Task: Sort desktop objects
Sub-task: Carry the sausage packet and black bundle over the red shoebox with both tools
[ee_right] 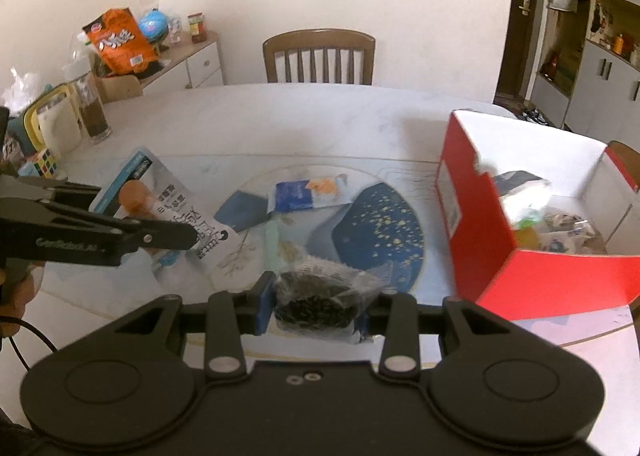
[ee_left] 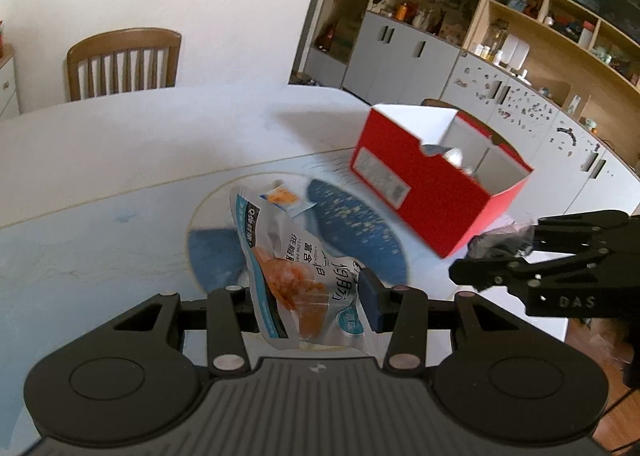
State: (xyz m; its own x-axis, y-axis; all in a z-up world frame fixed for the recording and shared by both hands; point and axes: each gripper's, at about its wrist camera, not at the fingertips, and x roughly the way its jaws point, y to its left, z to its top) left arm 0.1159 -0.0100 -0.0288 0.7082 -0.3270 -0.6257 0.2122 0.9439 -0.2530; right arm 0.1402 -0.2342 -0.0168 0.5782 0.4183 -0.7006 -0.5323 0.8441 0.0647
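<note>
My left gripper (ee_left: pixel 310 306) is shut on a white snack pouch (ee_left: pixel 296 268) with orange food printed on it, held above the table; the pouch also shows in the right wrist view (ee_right: pixel 180 211). My right gripper (ee_right: pixel 316 306) is shut on a clear packet of dark contents (ee_right: pixel 320 292), seen in the left wrist view (ee_left: pixel 500 242) beside the red box. The open red cardboard box (ee_left: pixel 424 191) stands on the right (ee_right: pixel 520 280) with several items inside. A small blue and orange sachet (ee_right: pixel 308 191) lies on the round blue mat (ee_right: pixel 376 232).
A wooden chair (ee_right: pixel 318 55) stands behind the white table (ee_right: pixel 280 115). At the far left are a glass jar (ee_right: pixel 94 107), a Rubik's cube (ee_right: pixel 44 163), an orange snack bag (ee_right: pixel 120 41) and a cabinet. Shelving (ee_left: pixel 520 35) fills the right wall.
</note>
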